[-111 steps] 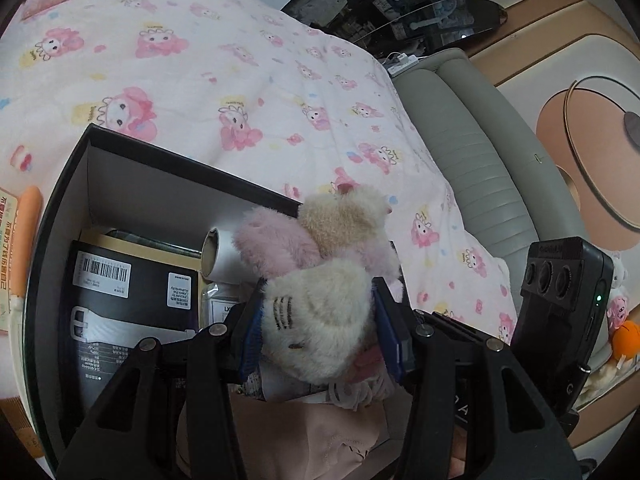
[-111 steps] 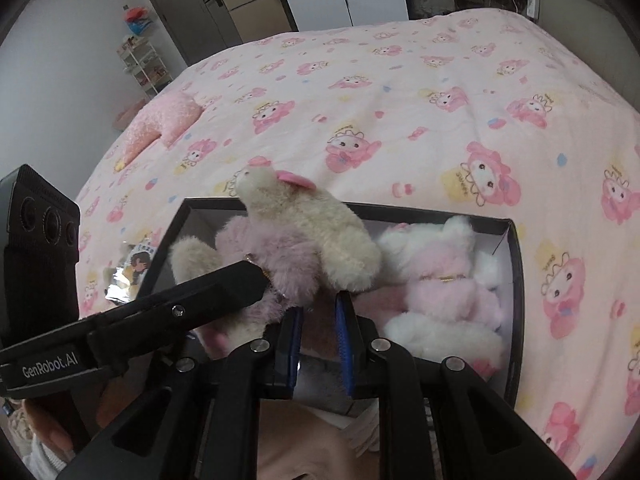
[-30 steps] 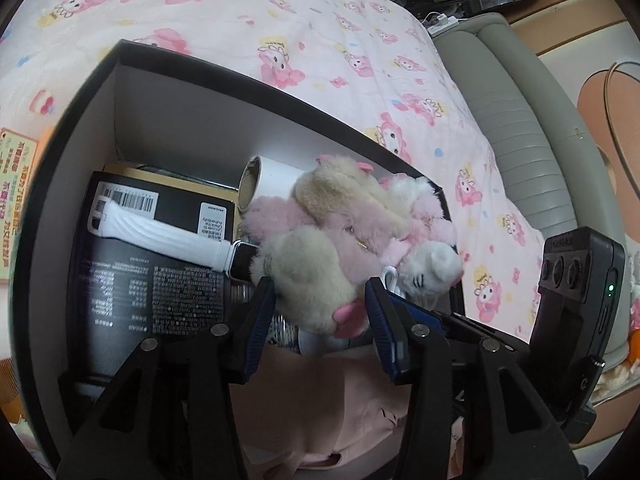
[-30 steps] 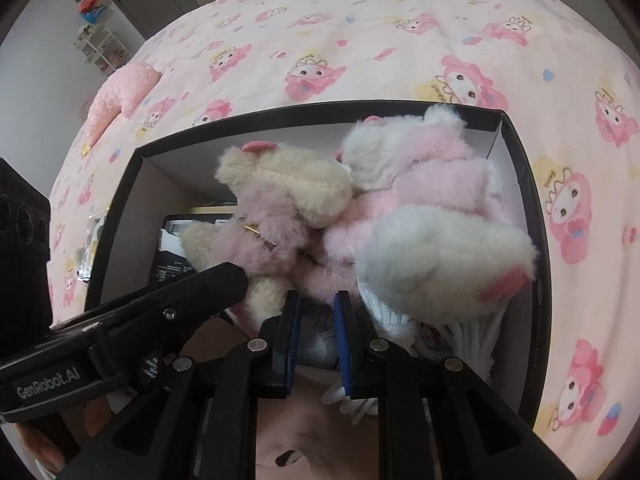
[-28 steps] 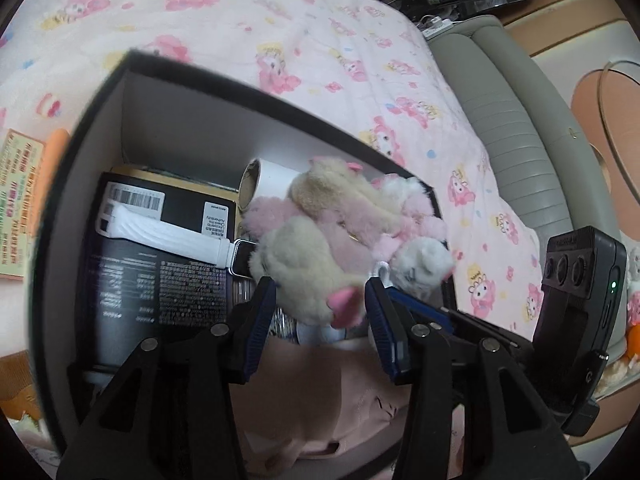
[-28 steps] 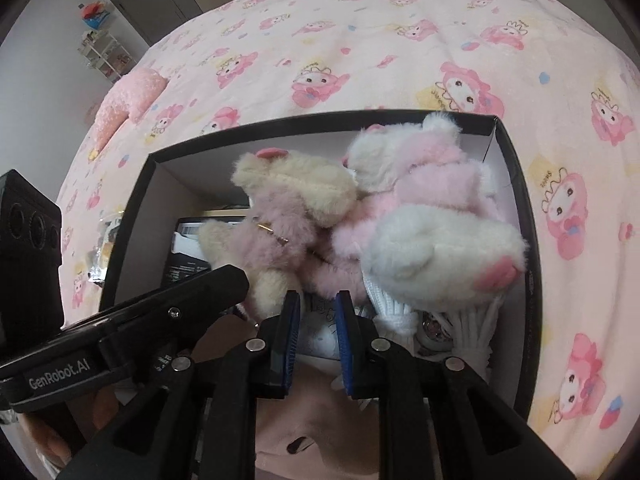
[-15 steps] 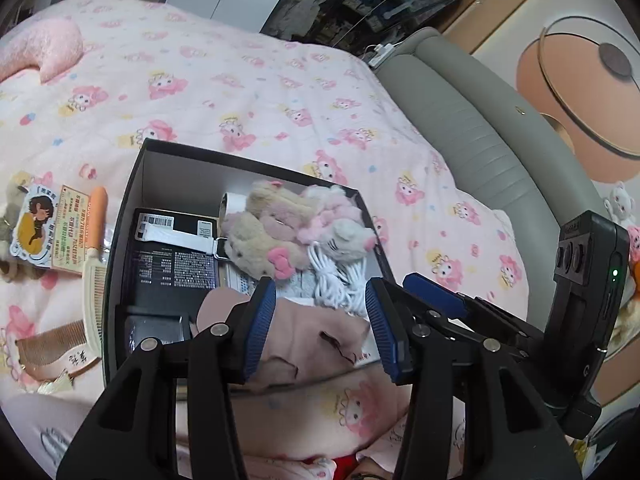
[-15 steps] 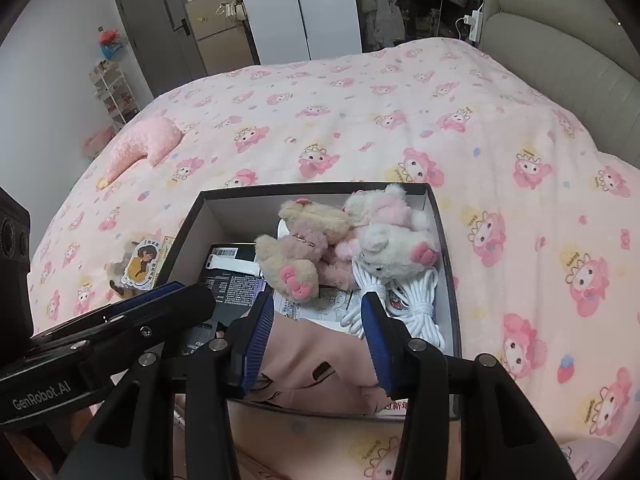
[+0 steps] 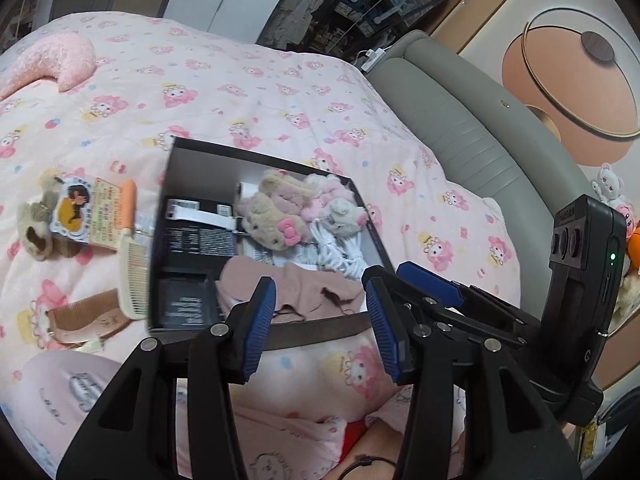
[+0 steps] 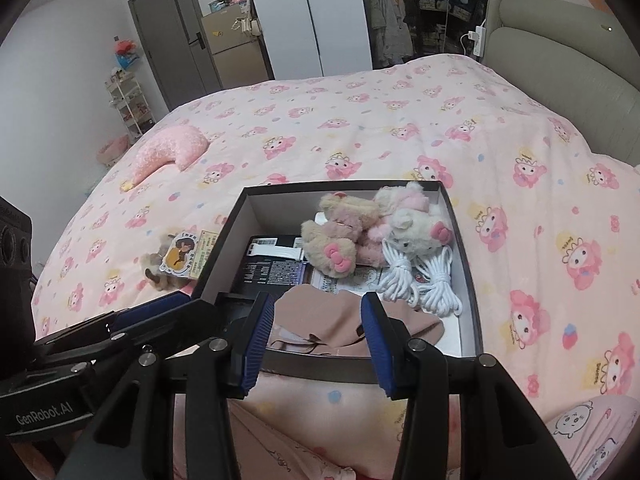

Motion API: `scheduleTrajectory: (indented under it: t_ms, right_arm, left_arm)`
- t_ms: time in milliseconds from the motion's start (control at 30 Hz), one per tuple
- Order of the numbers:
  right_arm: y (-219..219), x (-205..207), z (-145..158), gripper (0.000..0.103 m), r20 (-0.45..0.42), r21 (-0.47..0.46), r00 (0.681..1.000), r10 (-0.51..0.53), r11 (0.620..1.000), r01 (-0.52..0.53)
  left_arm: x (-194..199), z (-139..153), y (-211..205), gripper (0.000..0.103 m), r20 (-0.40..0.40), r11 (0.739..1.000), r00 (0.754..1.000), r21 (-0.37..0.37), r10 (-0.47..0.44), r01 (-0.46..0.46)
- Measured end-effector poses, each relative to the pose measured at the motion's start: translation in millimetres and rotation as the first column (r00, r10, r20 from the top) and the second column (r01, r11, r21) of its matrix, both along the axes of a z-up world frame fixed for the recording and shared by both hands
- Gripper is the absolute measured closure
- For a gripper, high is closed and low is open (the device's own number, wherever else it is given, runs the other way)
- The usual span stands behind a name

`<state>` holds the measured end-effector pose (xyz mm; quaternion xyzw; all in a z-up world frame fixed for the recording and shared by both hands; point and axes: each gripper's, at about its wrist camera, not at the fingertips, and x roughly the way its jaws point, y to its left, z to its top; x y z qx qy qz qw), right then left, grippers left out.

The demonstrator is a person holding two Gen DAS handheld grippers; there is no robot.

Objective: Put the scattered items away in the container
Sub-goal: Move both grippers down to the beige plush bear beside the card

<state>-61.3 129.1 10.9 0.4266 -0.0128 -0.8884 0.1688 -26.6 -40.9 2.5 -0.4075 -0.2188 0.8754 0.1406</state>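
Bed (image 10: 400,128) w/ pink cartoon-print duvet carries everything; grey padded headboard (image 9: 472,136) along its right edge, pink crescent cushion (image 10: 168,152) near the far left edge. Black open box (image 10: 468,280) sits on the duvet toward the near edge, white inside. In the box: black printed carton (image 10: 272,270) flat on the floor at the left side w/ a white strap (image 10: 276,252) across its far end; pinkish-tan cloth (image 10: 348,320) bunched against the near wall; beige plush (image 10: 336,236) w/ a pink bow and white-pink plush (image 10: 416,232) touching each other by the far right corner; two coiled white cords (image 10: 416,284) side by side just in front of the white plush, along the right wall. Outside the box, on the duvet by its left wall: cream comb (image 9: 132,272) w/ orange handle touching or nearly touching the wall, brown comb (image 9: 80,316) nearer the bed's near edge, small brown plush w/ a printed card tag (image 9: 76,212) further left. Left gripper (image 9: 320,320) hangs above the box's near wall, blue pads spread wide, nothing btwn them. Right gripper (image 10: 316,332) is over the same near wall, pads likewise spread apart and empty. Each gripper shows in the other's view, side by side, apart.
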Motion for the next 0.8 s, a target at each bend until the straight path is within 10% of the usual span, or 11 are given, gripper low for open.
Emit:
scheduleTrajectory:
  t_ms: [533,800]
  right_arm:
    - [-171,-34,-36,0.062,0.131,-0.051,0.933,0.334,0.942,-0.330]
    - [-229,-59,-83,0.062,0.266,-0.095,0.867,0.421,0.907,-0.411]
  left_arm:
    - [27,-34,-162,0.056,0.048,0.949,0.948,-0.015,0.315,-0.314]
    - [-4,-101,-244,0.056,0.177,0.889,0.875,0.003,0.450,-0.457]
